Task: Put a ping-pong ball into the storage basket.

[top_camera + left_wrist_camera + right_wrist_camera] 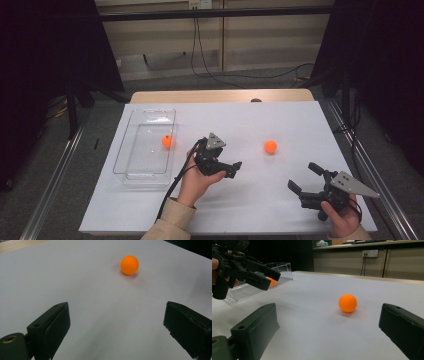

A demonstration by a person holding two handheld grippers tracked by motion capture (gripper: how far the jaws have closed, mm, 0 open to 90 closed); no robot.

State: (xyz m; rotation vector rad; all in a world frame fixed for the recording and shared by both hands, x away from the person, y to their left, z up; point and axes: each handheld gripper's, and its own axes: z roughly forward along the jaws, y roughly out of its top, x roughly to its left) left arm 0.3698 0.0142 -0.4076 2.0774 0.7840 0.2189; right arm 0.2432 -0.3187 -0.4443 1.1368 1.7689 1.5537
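One orange ball [270, 146] [129, 265] [347, 303] rests on the white sheet right of centre. A second orange ball [167, 141] [272, 282] lies inside the clear plastic tray [131, 150] [282, 267] at the left. My left gripper [234, 169] [116, 322] is held just above the sheet between tray and loose ball, open and empty, jaws pointing right at that ball. My right gripper [305, 177] [327, 327] sits low near the front right, open and empty, facing the same ball from the near side.
A white sheet [240, 120] covers the table, with a strip of bare wood [220, 96] at the far edge. Dark curtains stand on both sides. Cables hang down the wall beyond the table. The left gripper's cable trails back along the sleeve.
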